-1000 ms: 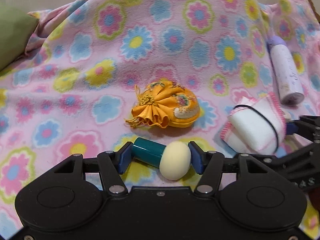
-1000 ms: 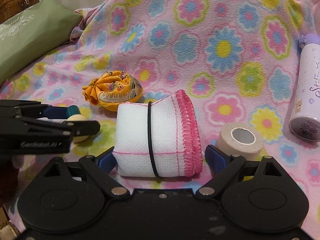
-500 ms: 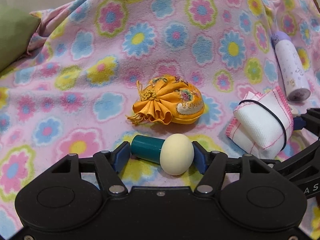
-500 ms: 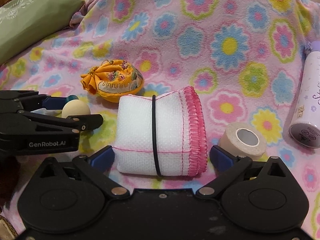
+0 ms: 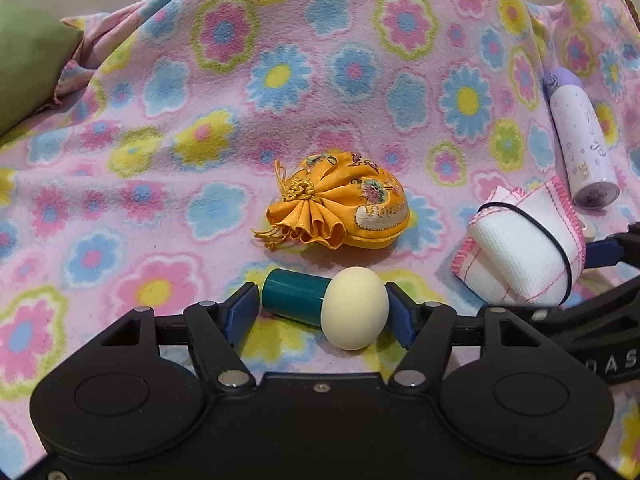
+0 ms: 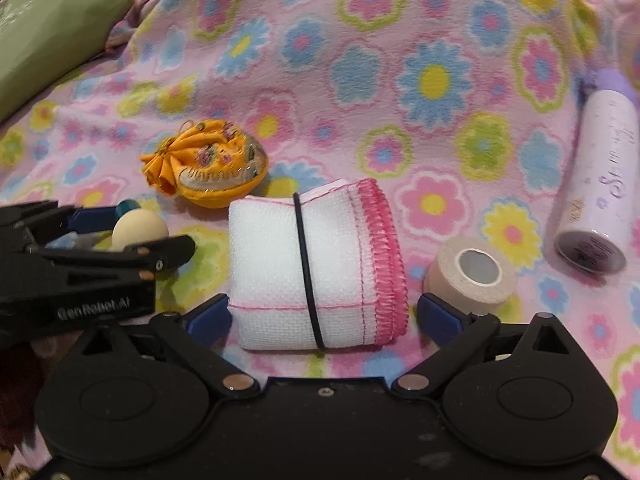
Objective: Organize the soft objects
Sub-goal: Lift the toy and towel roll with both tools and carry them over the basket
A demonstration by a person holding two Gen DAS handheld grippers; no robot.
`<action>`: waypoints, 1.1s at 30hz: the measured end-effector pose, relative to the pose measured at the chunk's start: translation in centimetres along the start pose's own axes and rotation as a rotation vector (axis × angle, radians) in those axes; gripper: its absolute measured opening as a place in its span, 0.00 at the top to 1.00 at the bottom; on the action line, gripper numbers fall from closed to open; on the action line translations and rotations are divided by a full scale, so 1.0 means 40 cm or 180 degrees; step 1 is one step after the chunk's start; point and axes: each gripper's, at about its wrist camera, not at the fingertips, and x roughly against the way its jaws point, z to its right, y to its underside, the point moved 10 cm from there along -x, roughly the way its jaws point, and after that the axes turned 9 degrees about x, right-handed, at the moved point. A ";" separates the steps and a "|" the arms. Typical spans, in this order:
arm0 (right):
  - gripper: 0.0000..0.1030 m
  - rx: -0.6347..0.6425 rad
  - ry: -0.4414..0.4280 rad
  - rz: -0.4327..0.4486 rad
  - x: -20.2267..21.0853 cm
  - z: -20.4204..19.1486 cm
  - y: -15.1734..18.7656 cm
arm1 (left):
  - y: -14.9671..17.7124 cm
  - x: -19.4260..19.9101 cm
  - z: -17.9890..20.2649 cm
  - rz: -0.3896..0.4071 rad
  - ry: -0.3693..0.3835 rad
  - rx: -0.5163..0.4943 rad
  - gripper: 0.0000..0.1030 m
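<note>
A cream sponge ball on a teal handle (image 5: 324, 308) lies on the flowered blanket (image 5: 280, 80) between the fingers of my left gripper (image 5: 320, 305). A small gap shows beside the handle, so that gripper is open. In the right wrist view, a folded white cloth with pink stitching and a black band (image 6: 320, 264) sits between the fingers of my right gripper (image 6: 324, 312). Its jaws are closing, with space left at the cloth's pink end. An orange drawstring pouch (image 5: 340, 216) lies just beyond both.
A beige tape roll (image 6: 472, 276) sits right of the cloth, close to my right finger. A white and lilac spray bottle (image 6: 600, 184) lies further right. A green cushion (image 6: 48, 28) fills the far left. My left gripper (image 6: 120, 240) is close beside the cloth's left end.
My left jaws have eased apart from the sponge ball and handle, which no longer looks squeezed. The right gripper has tipped a little over the cloth, and its jaws have drawn in slightly.
</note>
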 end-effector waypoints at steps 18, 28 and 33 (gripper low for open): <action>0.24 -0.0534 -0.0159 -0.0043 0.154 0.047 -0.005 | -0.014 0.013 0.000 -0.0195 -0.0205 0.0087 0.46; 0.24 -0.0873 -0.0158 -0.0104 0.232 0.099 0.044 | -0.026 0.079 0.009 -0.0263 -0.0322 0.0134 0.46; 0.24 -0.1037 -0.0208 -0.0022 0.307 0.107 0.059 | -0.056 0.179 0.023 -0.0187 -0.0327 0.0192 0.46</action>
